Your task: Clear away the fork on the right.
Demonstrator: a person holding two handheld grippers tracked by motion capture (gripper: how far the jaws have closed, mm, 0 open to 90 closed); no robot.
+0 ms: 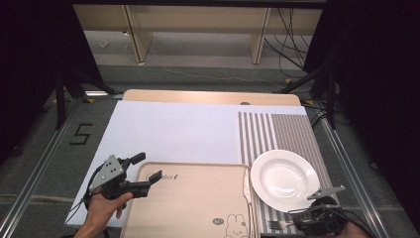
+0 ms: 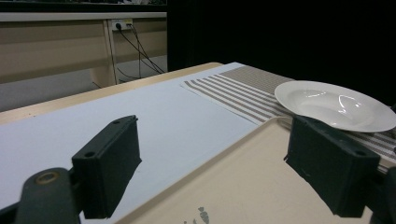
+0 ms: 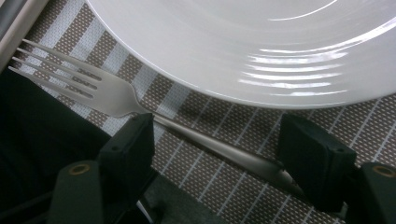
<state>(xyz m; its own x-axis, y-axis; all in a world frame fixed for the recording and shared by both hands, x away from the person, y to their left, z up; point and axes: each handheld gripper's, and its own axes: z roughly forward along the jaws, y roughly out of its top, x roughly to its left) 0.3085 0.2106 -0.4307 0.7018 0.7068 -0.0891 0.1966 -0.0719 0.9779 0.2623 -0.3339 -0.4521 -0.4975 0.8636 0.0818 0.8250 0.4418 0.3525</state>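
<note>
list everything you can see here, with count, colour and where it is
plate: 1, white, on the striped mat, right of the tray
fork: 1, silver, on the mat below the plate, handle lying between the right tool's jaws
knife: 1, pale, along the tray's right edge
tray: 1, beige with a rabbit print, table front
striped mat: 1, brown and white, table right
sheet: 1, white, over the tabletop
left tool: 1, black, open at the tray's left corner
right tool: 1, black, open around the fork handle
</note>
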